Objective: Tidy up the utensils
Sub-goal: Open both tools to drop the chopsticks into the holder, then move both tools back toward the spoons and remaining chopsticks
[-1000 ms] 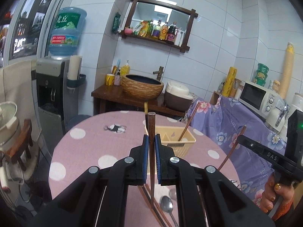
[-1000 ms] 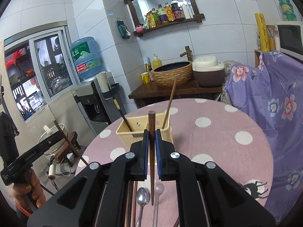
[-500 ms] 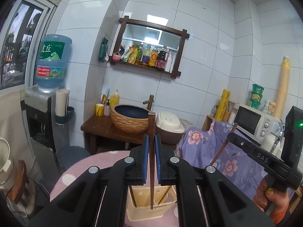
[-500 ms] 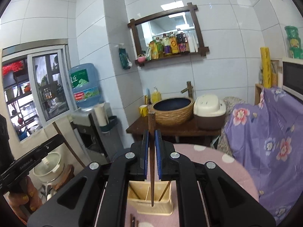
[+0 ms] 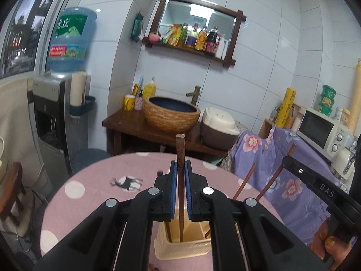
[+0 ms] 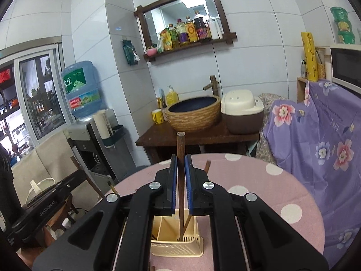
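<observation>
Centrally on the pink dotted table (image 5: 94, 178) stands the cream utensil basket (image 5: 180, 246), the landmark for everything else; its divided compartments hold chopsticks upright, which is likely why both are carried vertically. Directly above the basket, the left gripper (image 5: 180, 176) points forward and level, its pads clamped on a brown chopstick (image 5: 180, 149) whose tip dips into the basket. Likewise above it, the right gripper (image 6: 180, 176) pinches a second chopstick (image 6: 180, 144), tip reaching into a compartment.
</observation>
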A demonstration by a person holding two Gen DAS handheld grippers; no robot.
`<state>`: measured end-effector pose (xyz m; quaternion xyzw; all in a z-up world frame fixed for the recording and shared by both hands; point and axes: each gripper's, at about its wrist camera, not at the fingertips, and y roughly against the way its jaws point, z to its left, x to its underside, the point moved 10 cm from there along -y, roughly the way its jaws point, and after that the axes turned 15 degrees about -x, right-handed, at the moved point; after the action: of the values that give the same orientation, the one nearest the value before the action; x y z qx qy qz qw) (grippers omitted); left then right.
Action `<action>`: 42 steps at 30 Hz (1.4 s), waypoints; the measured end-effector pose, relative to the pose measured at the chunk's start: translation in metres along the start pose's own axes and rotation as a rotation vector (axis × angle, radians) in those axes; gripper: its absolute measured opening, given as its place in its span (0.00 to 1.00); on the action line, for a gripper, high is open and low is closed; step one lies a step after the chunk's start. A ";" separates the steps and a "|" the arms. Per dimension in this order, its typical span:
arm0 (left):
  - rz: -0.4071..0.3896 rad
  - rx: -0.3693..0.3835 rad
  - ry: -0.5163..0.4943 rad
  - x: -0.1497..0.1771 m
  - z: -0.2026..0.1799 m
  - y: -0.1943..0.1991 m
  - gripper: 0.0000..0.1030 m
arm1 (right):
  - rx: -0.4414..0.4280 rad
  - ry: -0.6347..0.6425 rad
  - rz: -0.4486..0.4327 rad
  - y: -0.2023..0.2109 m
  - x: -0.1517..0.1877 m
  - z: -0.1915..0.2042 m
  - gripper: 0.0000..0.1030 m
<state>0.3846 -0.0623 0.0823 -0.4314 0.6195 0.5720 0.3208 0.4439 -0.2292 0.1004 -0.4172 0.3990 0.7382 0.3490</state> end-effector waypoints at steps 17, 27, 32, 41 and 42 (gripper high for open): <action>0.133 -0.004 0.022 0.050 0.014 -0.032 0.21 | 0.001 -0.050 0.053 -0.016 0.043 -0.020 0.16; 0.188 -0.099 -0.074 0.106 0.039 -0.003 0.58 | 0.041 0.010 0.104 0.020 0.091 -0.016 0.57; 0.311 -0.148 -0.138 0.172 0.056 -0.001 0.56 | 0.076 0.063 0.186 0.034 0.148 -0.013 0.59; 0.466 -0.110 -0.144 0.247 0.054 0.007 0.44 | 0.112 -0.014 0.313 0.050 0.242 -0.026 0.64; 0.466 -0.109 -0.156 0.250 0.051 0.008 0.44 | 0.117 -0.016 0.322 0.051 0.249 -0.027 0.66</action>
<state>0.2675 -0.0540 -0.1441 -0.2480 0.6437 0.6948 0.2034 0.3076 -0.2300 -0.1162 -0.3210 0.5002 0.7635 0.2529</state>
